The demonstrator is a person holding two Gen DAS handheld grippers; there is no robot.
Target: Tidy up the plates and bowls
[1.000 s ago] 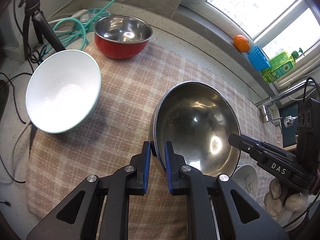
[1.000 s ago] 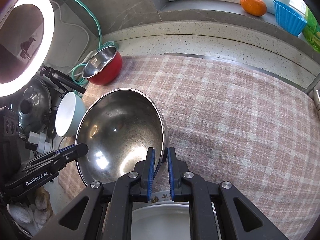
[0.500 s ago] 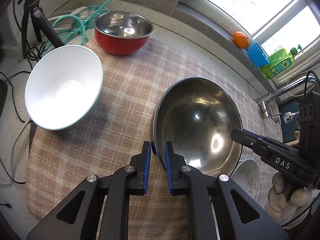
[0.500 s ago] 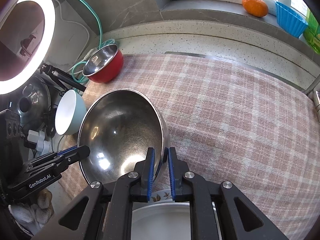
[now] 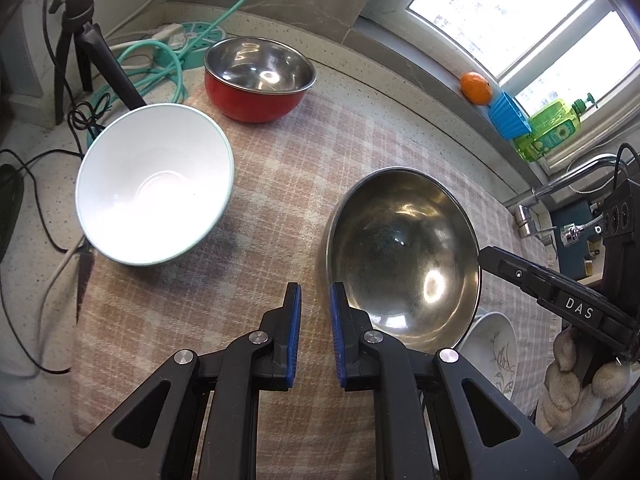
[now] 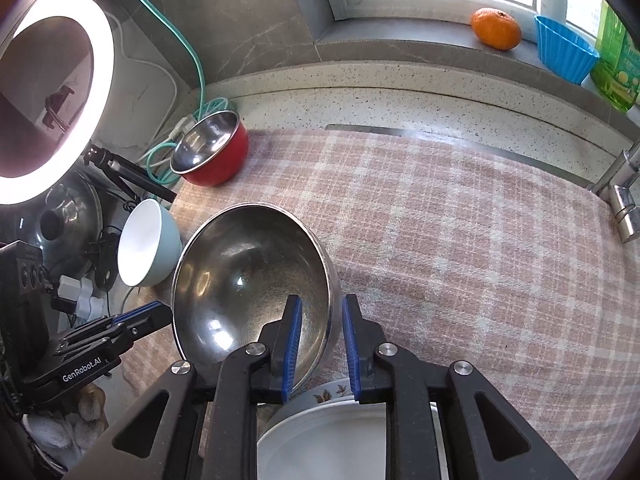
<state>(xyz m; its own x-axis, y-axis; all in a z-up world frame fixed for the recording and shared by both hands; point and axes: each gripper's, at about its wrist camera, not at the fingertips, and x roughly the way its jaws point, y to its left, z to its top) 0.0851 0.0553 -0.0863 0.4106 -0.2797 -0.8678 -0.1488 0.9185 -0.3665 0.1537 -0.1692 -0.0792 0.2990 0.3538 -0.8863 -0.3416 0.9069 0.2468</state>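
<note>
A large steel bowl (image 5: 400, 248) (image 6: 248, 280) hangs tilted over the plaid cloth (image 5: 280, 168), its low edge above a stack of white flowered plates (image 6: 340, 432) (image 5: 492, 352). My left gripper (image 5: 316, 292) (image 6: 160, 312) is shut on the bowl's left rim. My right gripper (image 6: 320, 304) (image 5: 486, 254) straddles the opposite rim. Its jaws are opening, with one pad inside the bowl and one outside, and neither presses on the wall. A white bowl with a pale teal outside (image 5: 152, 184) and a red bowl with a steel inside (image 5: 256, 80) stand on the cloth's far left.
A tripod (image 5: 92, 52), green hose and cables crowd the left corner beside a ring light (image 6: 52, 92). An orange (image 6: 496, 28), a blue cup (image 6: 564, 52) and a green bottle sit on the sill. A faucet (image 6: 620, 196) stands at the right.
The right gripper's jaws have spread apart off the steel bowl's rim. The left gripper keeps its hold, and the bowl has barely shifted.
</note>
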